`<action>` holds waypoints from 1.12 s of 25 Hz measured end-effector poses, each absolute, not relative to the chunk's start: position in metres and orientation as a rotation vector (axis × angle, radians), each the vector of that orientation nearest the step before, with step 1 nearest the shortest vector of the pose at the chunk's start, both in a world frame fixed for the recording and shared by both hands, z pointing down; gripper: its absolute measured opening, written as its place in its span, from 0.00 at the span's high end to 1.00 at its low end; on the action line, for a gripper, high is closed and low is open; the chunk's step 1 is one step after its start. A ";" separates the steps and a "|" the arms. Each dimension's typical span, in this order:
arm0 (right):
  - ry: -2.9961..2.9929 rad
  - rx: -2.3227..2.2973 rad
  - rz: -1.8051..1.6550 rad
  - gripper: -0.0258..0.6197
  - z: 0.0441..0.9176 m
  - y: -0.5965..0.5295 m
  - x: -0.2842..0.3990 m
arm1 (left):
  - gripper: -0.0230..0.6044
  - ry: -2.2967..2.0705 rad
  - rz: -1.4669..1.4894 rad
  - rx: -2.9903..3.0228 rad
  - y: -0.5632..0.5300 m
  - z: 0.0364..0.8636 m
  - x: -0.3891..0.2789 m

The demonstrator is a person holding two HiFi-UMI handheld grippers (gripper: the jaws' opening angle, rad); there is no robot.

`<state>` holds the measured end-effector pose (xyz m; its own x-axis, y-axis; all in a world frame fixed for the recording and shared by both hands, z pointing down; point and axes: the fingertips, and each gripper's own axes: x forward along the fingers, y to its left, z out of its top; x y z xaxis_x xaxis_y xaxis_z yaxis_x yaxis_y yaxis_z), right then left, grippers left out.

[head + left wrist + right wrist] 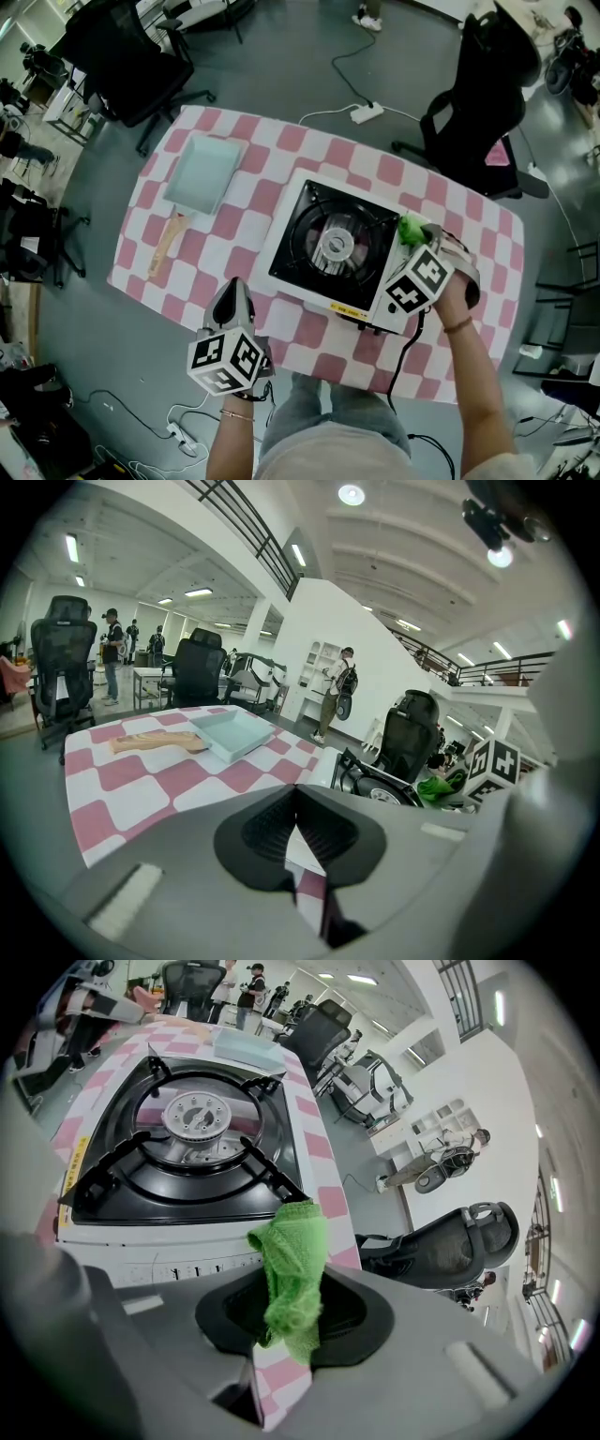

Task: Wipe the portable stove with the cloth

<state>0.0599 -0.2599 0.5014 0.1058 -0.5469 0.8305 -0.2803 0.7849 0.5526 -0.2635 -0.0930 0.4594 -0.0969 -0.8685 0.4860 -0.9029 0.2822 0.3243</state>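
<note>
Cloth (295, 1241) pinched by right gripper (292, 1330) | at portable stove (284, 246) right edge

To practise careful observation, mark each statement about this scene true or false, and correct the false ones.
1. The right gripper holds a green cloth. True.
2. The cloth is at the left edge of the stove. False: it is at the stove's right corner.
3. The left gripper is shut with nothing in it. True.
4. The pale blue pan sits on the burner. False: it lies on the checked table, left of the stove.
</note>
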 end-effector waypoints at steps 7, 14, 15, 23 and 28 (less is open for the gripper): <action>-1.488 0.698 -0.204 0.80 0.502 -0.246 0.058 | 0.96 -1.957 0.063 1.594 -0.088 0.457 -0.266; -1.483 0.693 -0.193 0.80 0.503 -0.231 0.054 | 0.96 -1.947 0.055 1.596 -0.078 0.458 -0.271; -1.482 0.694 -0.192 0.80 0.503 -0.229 0.054 | 0.96 -1.946 0.054 1.596 -0.076 0.458 -0.272; -1.479 0.702 -0.173 0.80 0.503 -0.210 0.051 | 0.96 -1.941 0.066 1.602 -0.063 0.460 -0.282; -1.474 0.706 -0.160 0.80 0.503 -0.200 0.051 | 0.96 -1.928 0.066 1.610 -0.059 0.461 -0.284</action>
<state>0.0509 -0.1995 0.5032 0.1267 -0.5105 0.8505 -0.3162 0.7919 0.5224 -0.2842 -0.0589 0.4608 -0.0659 -0.8739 0.4816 -0.9047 0.2560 0.3406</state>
